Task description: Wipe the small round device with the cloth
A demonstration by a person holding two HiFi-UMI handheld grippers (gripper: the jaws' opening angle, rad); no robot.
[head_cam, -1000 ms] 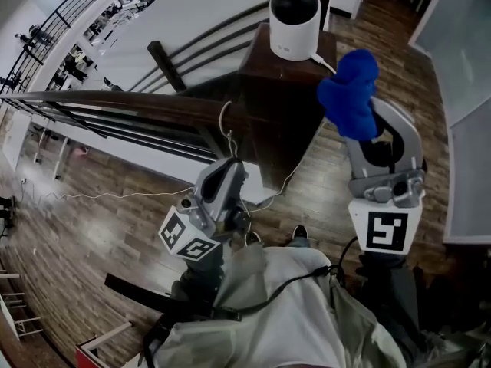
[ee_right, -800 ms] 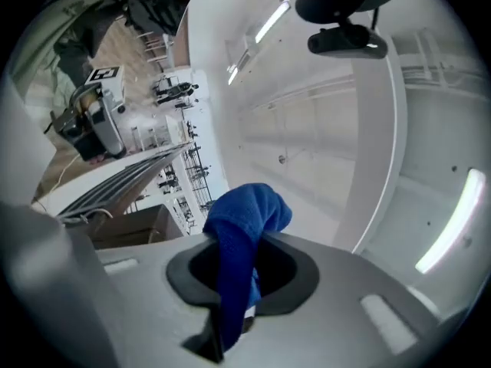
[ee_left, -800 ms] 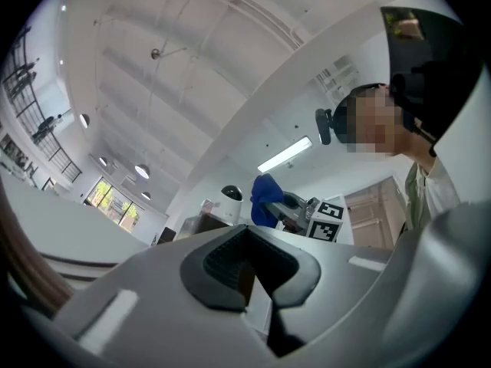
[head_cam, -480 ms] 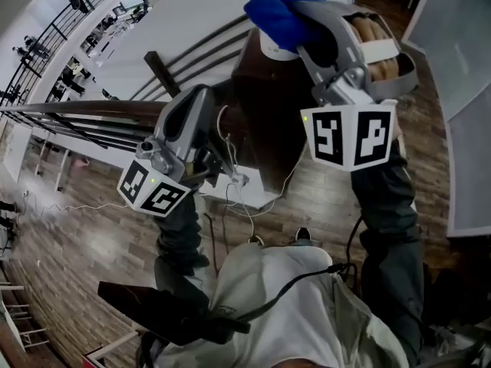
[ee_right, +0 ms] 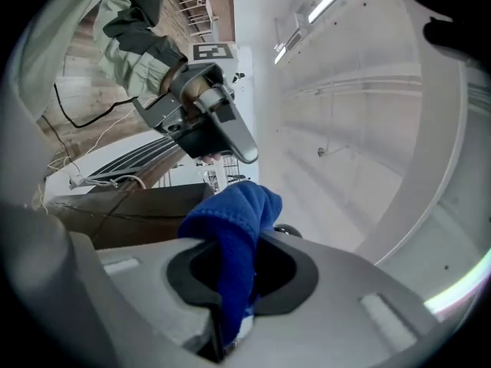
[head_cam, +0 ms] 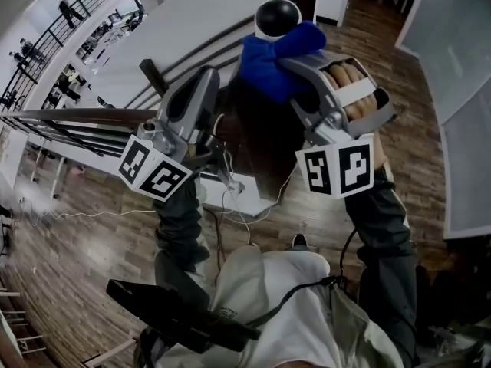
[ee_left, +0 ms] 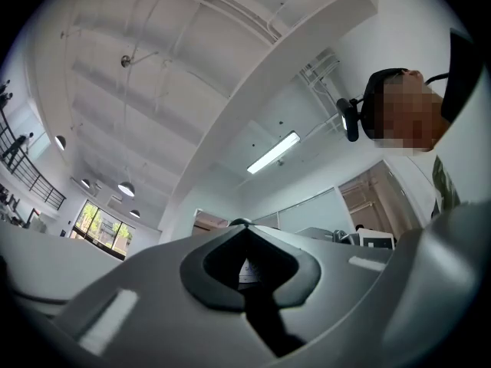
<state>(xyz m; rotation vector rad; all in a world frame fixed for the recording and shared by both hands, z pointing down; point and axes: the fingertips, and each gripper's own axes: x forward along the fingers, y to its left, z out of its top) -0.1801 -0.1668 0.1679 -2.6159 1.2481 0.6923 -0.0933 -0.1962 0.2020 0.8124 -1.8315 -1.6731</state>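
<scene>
No legible wording, brand or number anywhere, only black-and-white square coded markers, patterns rather than letters, on the left gripper [head_cam: 207,77] cube [head_cam: 156,176] at 9 o'clock, on the right gripper [head_cam: 291,66] cube [head_cam: 335,171] at 3 o'clock

round device [head_cam: 277,18]: white, black-domed, upright | cloth [head_cam: 268,64]: blue, bunched, against it

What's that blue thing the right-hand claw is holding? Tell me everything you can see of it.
The blue cloth is a deep-blue, fuzzy, towel-like rag, bunched into a soft lump. The right gripper has its jaws shut on a fold of it, so the bulk bulges out past the tips. It is held close by the lower side of the small round device, which is white with a dark dome. Whether the two touch cannot be told.
</scene>
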